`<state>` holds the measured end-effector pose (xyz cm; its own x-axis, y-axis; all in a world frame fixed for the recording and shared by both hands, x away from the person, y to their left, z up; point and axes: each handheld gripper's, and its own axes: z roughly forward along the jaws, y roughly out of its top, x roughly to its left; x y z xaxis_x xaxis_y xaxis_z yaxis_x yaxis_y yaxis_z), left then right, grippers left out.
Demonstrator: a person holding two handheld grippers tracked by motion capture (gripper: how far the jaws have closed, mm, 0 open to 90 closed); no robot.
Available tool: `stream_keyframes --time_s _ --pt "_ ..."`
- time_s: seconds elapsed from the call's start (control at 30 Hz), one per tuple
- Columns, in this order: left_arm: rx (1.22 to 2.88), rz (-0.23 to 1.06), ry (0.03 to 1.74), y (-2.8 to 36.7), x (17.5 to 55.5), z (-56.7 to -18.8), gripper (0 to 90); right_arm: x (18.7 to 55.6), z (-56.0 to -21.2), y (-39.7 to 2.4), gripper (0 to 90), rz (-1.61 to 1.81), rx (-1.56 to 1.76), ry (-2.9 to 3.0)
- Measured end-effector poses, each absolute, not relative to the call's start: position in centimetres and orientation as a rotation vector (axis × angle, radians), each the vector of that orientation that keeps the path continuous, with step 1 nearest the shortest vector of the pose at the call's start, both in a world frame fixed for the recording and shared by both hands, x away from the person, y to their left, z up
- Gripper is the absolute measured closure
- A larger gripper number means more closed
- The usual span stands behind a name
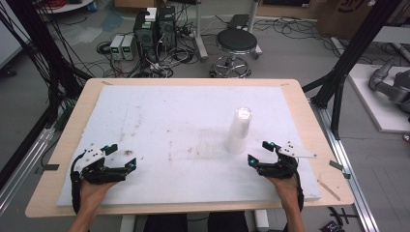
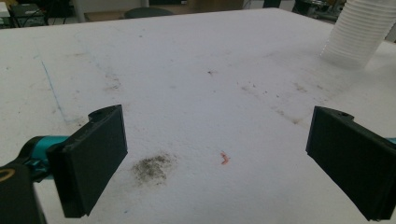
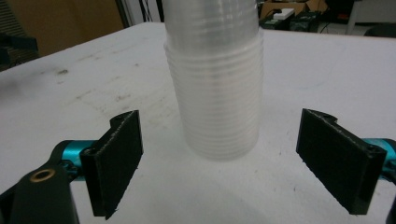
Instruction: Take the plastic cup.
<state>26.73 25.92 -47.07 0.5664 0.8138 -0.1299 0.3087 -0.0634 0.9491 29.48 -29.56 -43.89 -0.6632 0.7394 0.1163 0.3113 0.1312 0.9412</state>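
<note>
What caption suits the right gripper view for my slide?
Open right hand-held gripper faces a stack of clear cups.

Even, diffuse overhead light; white worktop [image 1: 183, 130] bright, mildly washed out. Shadows soft and faint. High view low-resolution, slightly soft. Gripper views: near jaws blurred, frame edges stretched.

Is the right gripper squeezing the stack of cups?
No, the right gripper has both jaws spread wide, and the stack of cups stands free on the table ahead of them.
</note>
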Motion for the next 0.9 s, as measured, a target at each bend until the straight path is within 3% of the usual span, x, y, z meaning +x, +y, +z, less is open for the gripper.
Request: stream_keyframes --time_s 0.57,0.9 --pt "1.647 0.538 0.956 25.8 26.8 -47.1 5.2 30.8 -33.8 -28.9 14.5 1.489 0.881 2.075" --pt "1.659 0.532 0.953 25.8 26.8 -47.1 5.2 32.9 -30.2 -27.9 14.5 1.432 0.864 2.171"
